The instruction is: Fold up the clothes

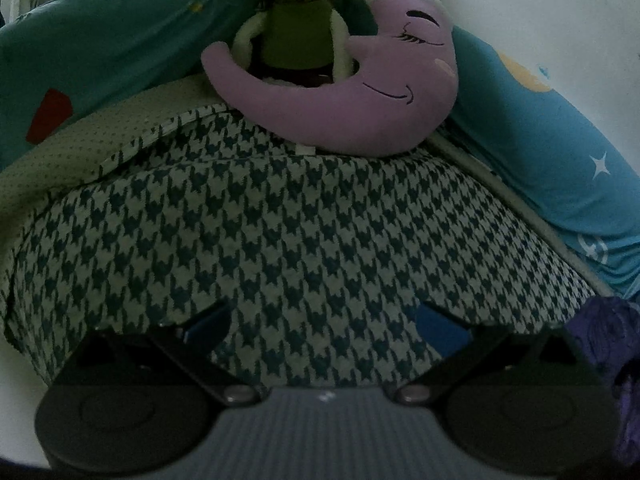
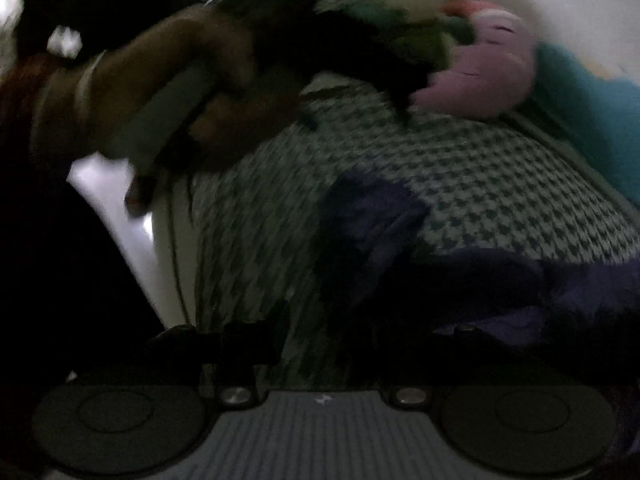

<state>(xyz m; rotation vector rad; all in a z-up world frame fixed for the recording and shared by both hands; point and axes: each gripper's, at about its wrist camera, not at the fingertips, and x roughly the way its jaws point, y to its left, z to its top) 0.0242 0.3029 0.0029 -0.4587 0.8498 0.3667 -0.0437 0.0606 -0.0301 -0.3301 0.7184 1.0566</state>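
**Purple garment: soft, limp, bunched at the blanket's edge**

Purple garment [image 2: 400,248] lies crumpled across the lower centre and lower right of the right wrist view, on the houndstooth blanket [image 1: 304,240]. In the left wrist view only a corner of it shows, at the lower right edge. The picture from the right wrist is dark and smeared; folds and seams cannot be read.

Handling, as a judgement: thin cloth, light, no stiffness, will sag and drape from any hold. Not fragile. It may drag on the woven blanket rather than slide. Best taken at an edge or corner, hem or shoulder if one can be found, with the two grippers well apart so the cloth spreads flat. A pinch in the bunched middle would lift a wad.

Left gripper [image 1: 324,320]: jaws wide apart, blue pads showing, nothing between them but blanket below. It hangs over the lower centre of the blanket, away from the garment.

Right gripper [image 2: 360,332]: partly spread; its right finger is lost in the dark cloth. Whether it pinches the garment, I cannot tell.

A hand [image 2: 224,120] on the other tool fills the upper left of the right view. Moon pillow [image 1: 384,92] sits at the far blanket edge, upper centre.
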